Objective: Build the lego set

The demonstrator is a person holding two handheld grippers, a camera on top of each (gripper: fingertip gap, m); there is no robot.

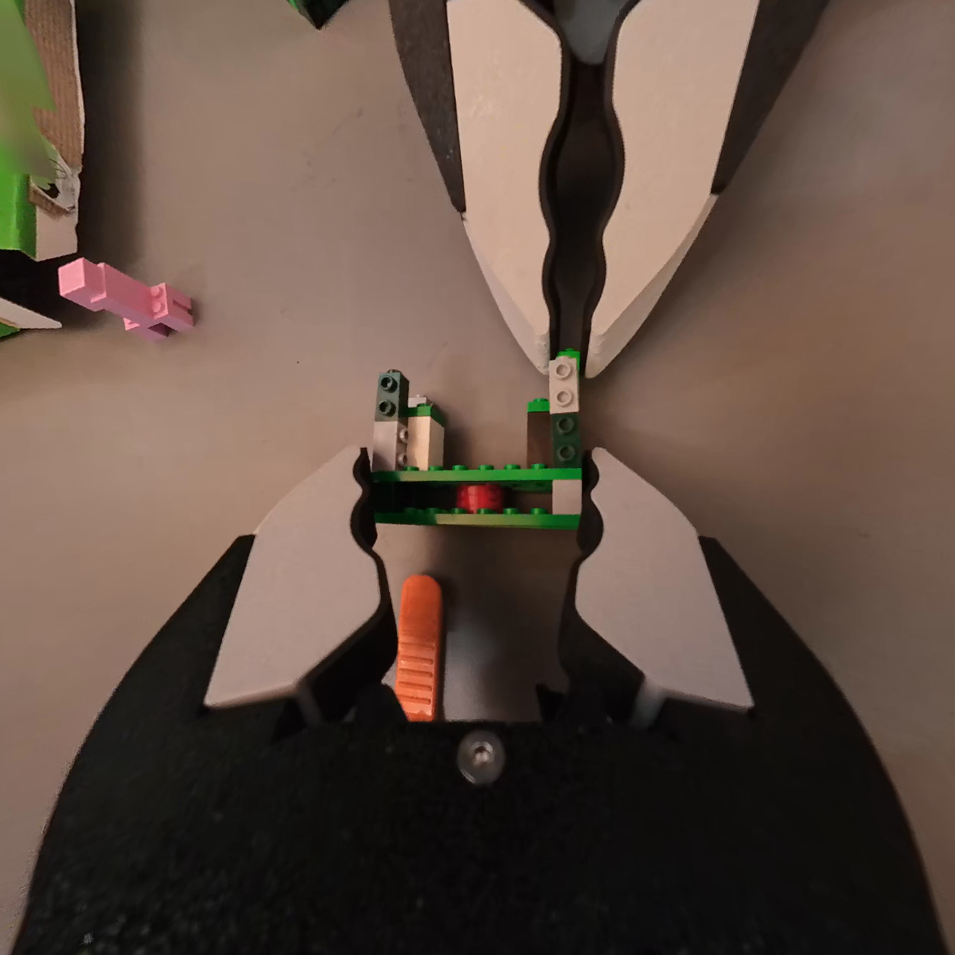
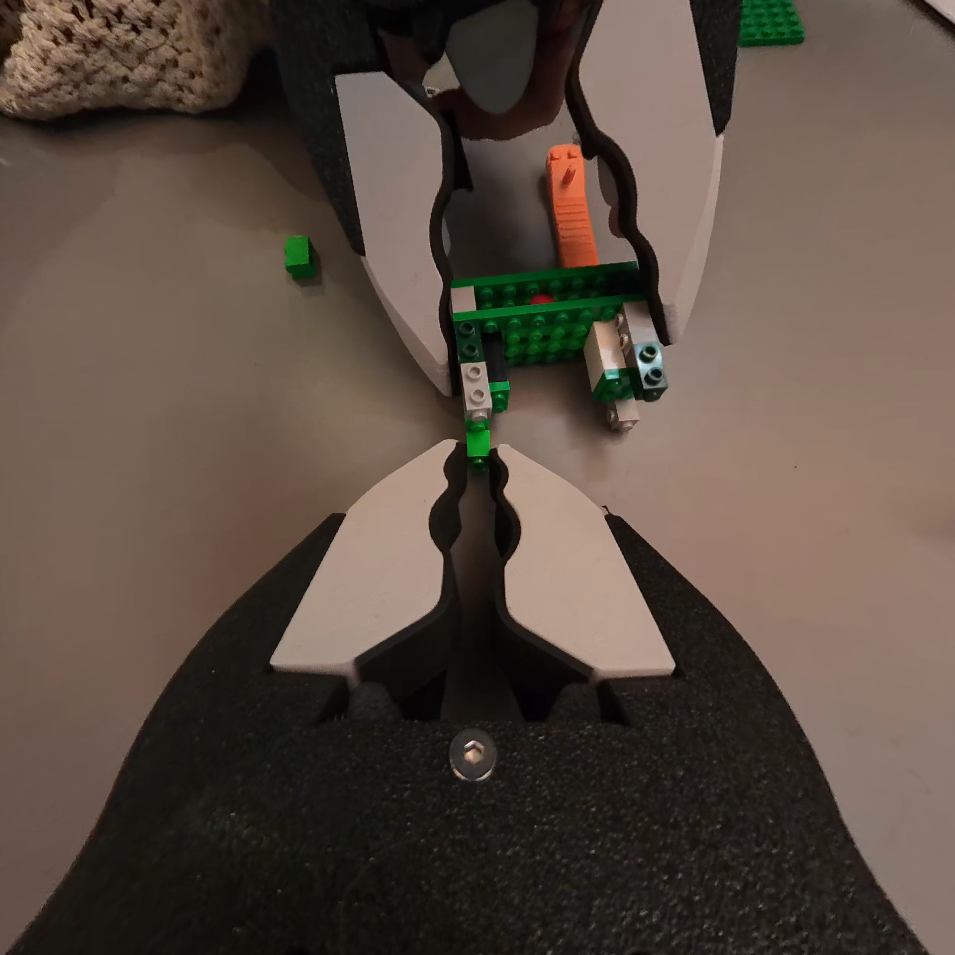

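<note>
- Grey tabletop (image 1: 258, 181), dimly lit and matte, carries everything; its edges are out of frame, so places are given by neighbours.
- Left gripper (image 1: 478, 496) is spread about as wide as the model (image 1: 478, 496) and clamps it by the two ends of its stacked green plates, with a red piece showing between the plates.
- Right gripper (image 2: 478, 455) is almost closed, its tips pinching a small green brick (image 2: 478, 447) at the end of the model's taller column (image 2: 473, 372) of dark green and grey bricks.
- A second, shorter column (image 2: 620, 362) stands at the model's other end, well clear of the right gripper.
- Step in hand, by my reading: seating the green brick on the column's top while the left gripper braces the model.
- Next move likely calls for a straight push along the column's axis, studs lined up, with the left grip held firm; a sideways push could snap the thin column off.
- An orange separator (image 1: 418, 646) lies between the left fingers, behind the model.
- A pink figure (image 1: 126, 302) lies beside a green box (image 1: 20, 217); a loose green brick (image 2: 298, 256) and a green baseplate (image 2: 772, 23) sit apart, and a knitted cloth (image 2: 113, 57) lies farther off.
- No brand or writing can be read.
</note>
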